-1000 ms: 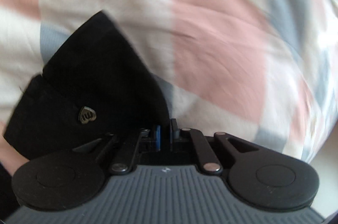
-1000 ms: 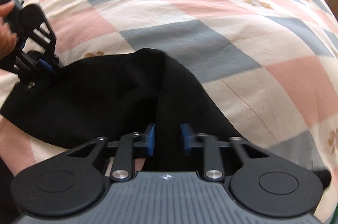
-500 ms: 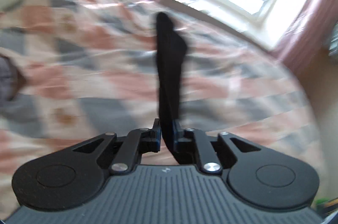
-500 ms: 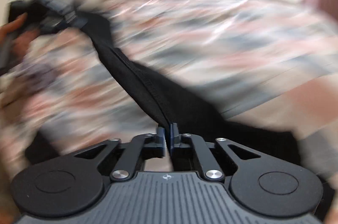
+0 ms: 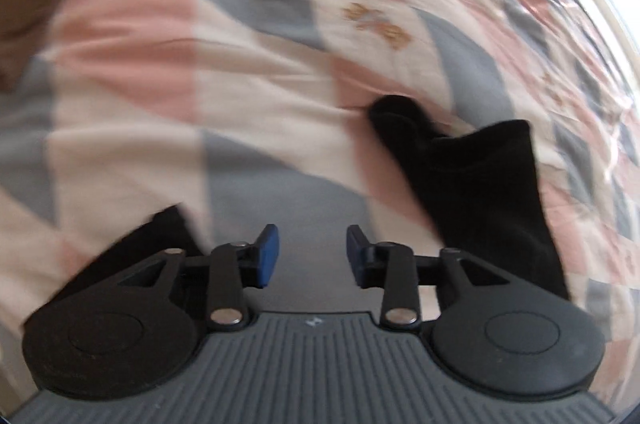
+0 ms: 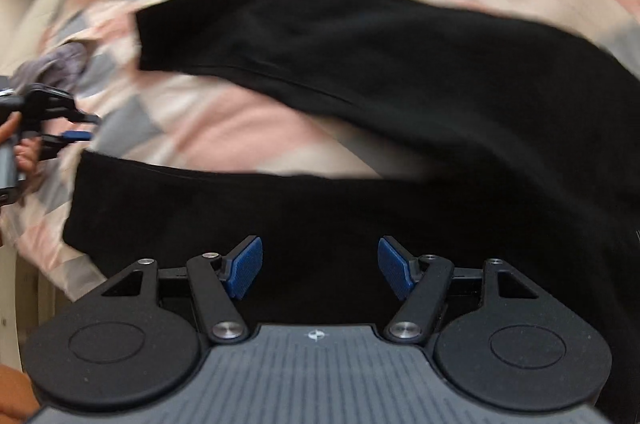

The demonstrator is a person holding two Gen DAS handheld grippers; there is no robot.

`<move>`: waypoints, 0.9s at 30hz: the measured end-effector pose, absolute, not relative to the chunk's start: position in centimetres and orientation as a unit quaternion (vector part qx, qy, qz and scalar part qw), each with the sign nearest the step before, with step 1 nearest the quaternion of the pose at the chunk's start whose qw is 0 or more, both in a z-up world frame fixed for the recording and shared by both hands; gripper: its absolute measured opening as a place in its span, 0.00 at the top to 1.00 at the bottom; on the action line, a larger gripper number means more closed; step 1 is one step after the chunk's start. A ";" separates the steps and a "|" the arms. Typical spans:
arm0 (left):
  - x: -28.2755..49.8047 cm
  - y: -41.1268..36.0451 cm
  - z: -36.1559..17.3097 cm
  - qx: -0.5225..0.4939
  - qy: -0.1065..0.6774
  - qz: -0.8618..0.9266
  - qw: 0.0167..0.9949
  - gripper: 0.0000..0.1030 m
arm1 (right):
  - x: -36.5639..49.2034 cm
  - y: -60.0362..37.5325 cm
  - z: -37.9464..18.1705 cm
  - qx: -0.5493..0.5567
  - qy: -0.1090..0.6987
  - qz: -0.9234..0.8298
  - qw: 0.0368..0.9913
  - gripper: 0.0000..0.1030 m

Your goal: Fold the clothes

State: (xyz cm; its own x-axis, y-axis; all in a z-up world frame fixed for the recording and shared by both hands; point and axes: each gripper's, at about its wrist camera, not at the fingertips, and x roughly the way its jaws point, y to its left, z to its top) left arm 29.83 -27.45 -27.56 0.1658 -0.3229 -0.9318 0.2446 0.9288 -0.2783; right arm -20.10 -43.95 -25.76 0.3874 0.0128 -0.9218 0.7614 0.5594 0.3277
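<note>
- My left tool (image 5: 312,256) tips steeply down over the bed (image 5: 248,71); its blue pads (image 5: 267,255) stand apart and are still widening, with only the checked cover showing between them.
- In the left wrist view the black garment (image 5: 476,179) lies on the bed at about 2 o'clock from that tool, one folded end pointing toward 12; another dark piece sits at 8 o'clock, behind the tool's linkage.
- In the right wrist view a hand (image 6: 18,147) at 9 o'clock grips the left tool's handle, its fingers aimed toward the garment's near edge.
- My right tool (image 6: 320,266) also tips steeply down, jaws wide and opening, directly above black cloth but not pinching it.
- From there the garment spreads from 10 o'clock across to 3, doubled into two bands with a strip of pink cover between.
</note>
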 end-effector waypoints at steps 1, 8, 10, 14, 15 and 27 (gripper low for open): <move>30.4 -28.6 -27.9 -0.040 0.617 -0.196 0.761 0.68 | -20.7 -43.8 -25.9 0.403 0.491 -0.268 0.724 0.35; 32.2 -38.3 -28.3 0.090 0.559 -0.349 0.747 0.57 | -21.6 -42.8 -26.0 0.428 0.483 -0.318 0.694 0.32; 31.8 -41.7 -28.9 0.197 0.522 -0.397 0.729 0.62 | -20.9 -42.6 -26.3 0.437 0.483 -0.321 0.687 0.32; 35.4 -43.9 -26.8 0.210 0.425 -0.330 0.816 0.59 | -19.7 -42.4 -26.8 0.453 0.484 -0.325 0.674 0.32; 37.1 -43.2 -26.0 0.166 0.429 -0.298 0.836 0.55 | -19.3 -42.4 -26.8 0.453 0.484 -0.326 0.674 0.32; 38.6 -34.4 -35.3 -0.122 0.653 -0.213 0.717 0.47 | -16.3 -42.0 -28.1 0.468 0.500 -0.331 0.650 0.27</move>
State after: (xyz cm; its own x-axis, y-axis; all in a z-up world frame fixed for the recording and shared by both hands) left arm 38.61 -34.36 -35.29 0.0568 -0.4642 -0.8839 0.1465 0.8796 -0.4525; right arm -16.29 -42.02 -28.06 0.2824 0.0384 -0.9585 0.8972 0.3430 0.2781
